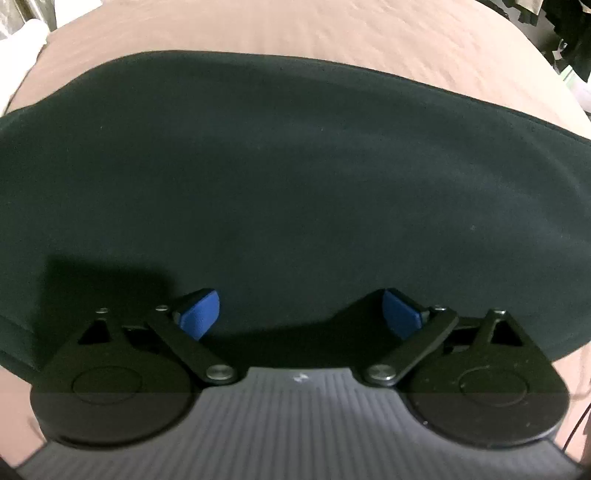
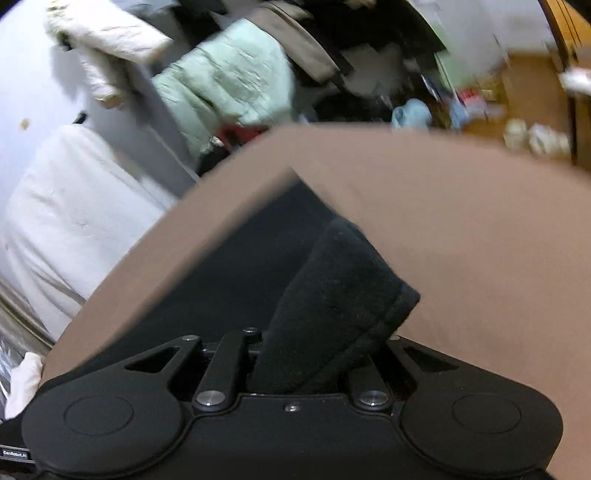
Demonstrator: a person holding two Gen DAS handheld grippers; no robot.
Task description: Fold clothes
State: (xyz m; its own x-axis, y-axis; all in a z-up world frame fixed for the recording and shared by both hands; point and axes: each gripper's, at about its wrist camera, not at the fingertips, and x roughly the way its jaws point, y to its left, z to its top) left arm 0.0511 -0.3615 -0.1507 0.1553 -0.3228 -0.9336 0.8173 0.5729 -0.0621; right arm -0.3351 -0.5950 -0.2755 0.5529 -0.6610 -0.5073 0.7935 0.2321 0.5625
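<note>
We spread the dark garment (image 1: 280,177) flat on the brown bed (image 1: 332,33) for folding. Our left gripper (image 1: 301,314) hangs released above it; our right gripper (image 2: 295,369) pinches its cuff (image 2: 332,291), ready to lift.

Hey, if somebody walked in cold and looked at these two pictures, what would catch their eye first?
First, the dark garment spread flat across the tan bedsheet, filling the left wrist view, with the left hand-held gripper open above it, blue pads wide apart. In the right wrist view, the right hand-held gripper is shut on a hemmed fold of that cloth. Beyond the bed, a pale green puffer jacket hangs.
</note>
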